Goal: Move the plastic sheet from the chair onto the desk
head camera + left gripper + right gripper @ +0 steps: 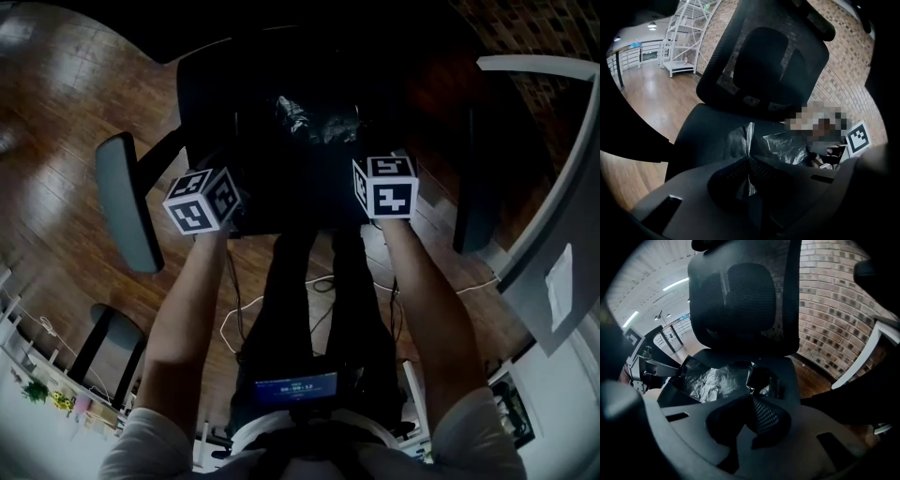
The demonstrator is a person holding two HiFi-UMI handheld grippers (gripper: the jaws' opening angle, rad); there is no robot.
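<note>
1. Head view shows the black plastic sheet (pixel 314 120) crumpled on the seat of the office chair (pixel 281 183), towards the back of the seat, with a few shiny creases catching the light
2. In the left gripper view the sheet's near edge runs up in a narrow ridge from the seat straight into the left gripper (pixel 749 161); its jaws are pressed together with that fold of film pinched between them
3. In the right gripper view the right gripper (pixel 751 397) has its jaws closed in the same way on a corner of the sheet, and the rest of the film spreads out wrinkled across the seat to the left of the pinch
4. Seen from the head, the two grippers sit side by side over the front part of the seat, the left marker cube (pixel 204 199) and the right marker cube (pixel 386 186) well apart, with a bare forearm (pixel 192 309) behind the left one and the other forearm (pixel 427 300) behind the right
5. The chair's mesh backrest (pixel 764 61) stands upright behind the sheet, and its left armrest (pixel 127 202) juts out beside the seat
6. The desk (pixel 539 253) curves along the right edge of the head view, beside the chair; the sheet is not on it
7. Under everything is a glossy wooden floor (pixel 66 94), and a brick wall (pixel 834 310) stands behind the chair
</note>
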